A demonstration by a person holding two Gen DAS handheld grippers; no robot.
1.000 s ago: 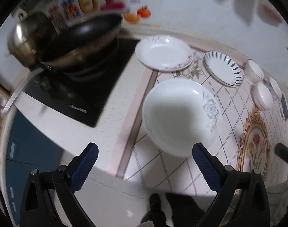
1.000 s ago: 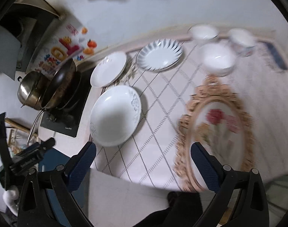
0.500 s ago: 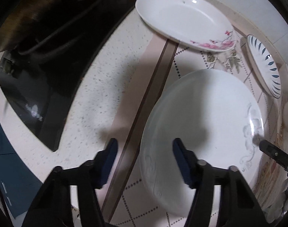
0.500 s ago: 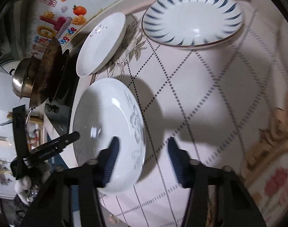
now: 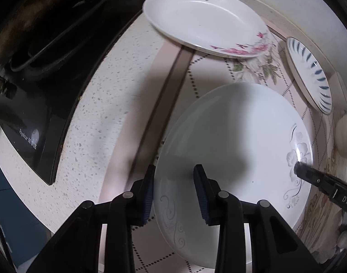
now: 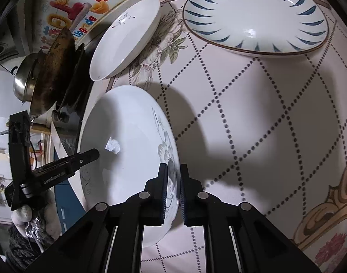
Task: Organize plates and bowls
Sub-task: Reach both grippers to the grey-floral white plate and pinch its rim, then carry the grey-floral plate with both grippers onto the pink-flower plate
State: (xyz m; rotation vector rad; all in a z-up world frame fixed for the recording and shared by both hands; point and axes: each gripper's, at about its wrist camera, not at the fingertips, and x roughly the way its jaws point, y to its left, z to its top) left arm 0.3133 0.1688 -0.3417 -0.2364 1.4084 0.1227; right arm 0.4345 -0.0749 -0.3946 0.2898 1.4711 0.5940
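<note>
A large white plate with a grey flower (image 5: 232, 141) (image 6: 127, 145) lies on the patterned mat. My left gripper (image 5: 174, 188) straddles its left rim, one finger inside and one outside, with a gap still showing. My right gripper (image 6: 173, 188) is shut on the opposite rim by the grey flower. A white plate with pink flowers (image 5: 203, 20) (image 6: 125, 38) lies behind, partly on the stone counter. A blue-striped plate (image 5: 310, 75) (image 6: 255, 16) lies at the back right. Small white bowls (image 5: 344, 136) show at the right edge.
A black induction hob (image 5: 36, 104) with a dark wok (image 6: 52, 72) and a steel pot (image 6: 25, 79) stands left of the plates. A gold-framed floral placemat (image 6: 321, 223) lies at the right. The wall runs behind the plates.
Both grippers have closed in on the large white plate from opposite sides; the right one has shut on its rim, the left one has narrowed around the other rim.
</note>
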